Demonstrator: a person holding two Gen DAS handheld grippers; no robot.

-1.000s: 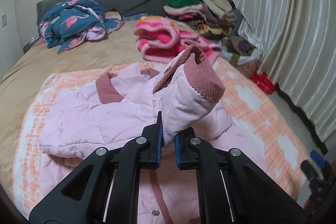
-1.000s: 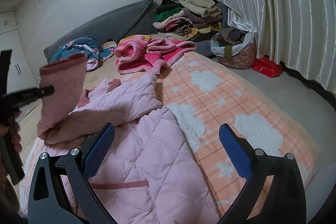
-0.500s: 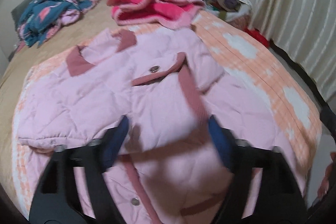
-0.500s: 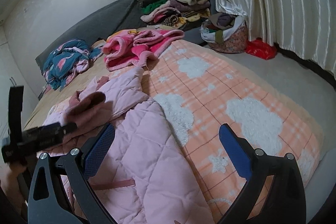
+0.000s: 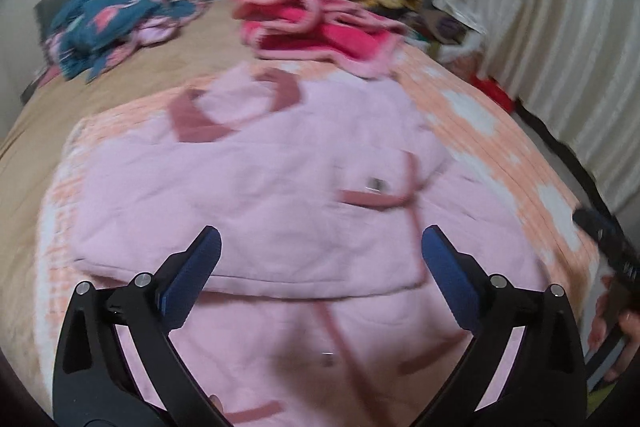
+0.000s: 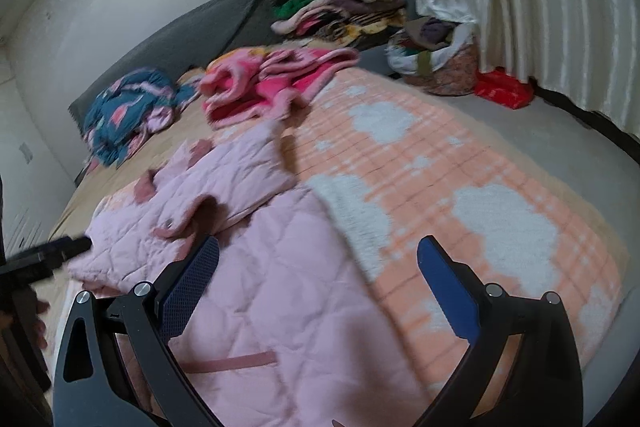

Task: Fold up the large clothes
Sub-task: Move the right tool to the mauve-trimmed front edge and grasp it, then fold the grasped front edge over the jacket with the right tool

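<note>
A second ago the left gripper [image 5: 320, 259] pinched the sleeve cuff of the pink quilted jacket [image 5: 280, 195] and held it aloft; now its jaws stand wide with nothing between them, and the sleeve lies folded across the jacket's chest. The jacket is spread on the peach cloud-patterned blanket [image 6: 460, 163] on the bed. The right gripper [image 6: 320, 275] remains wide and empty over the jacket's lower half. No legible writing or labels.

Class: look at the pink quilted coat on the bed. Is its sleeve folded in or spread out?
Folded in: one sleeve of the pink coat lies across its front. Both claws are open, holding nothing.
</note>
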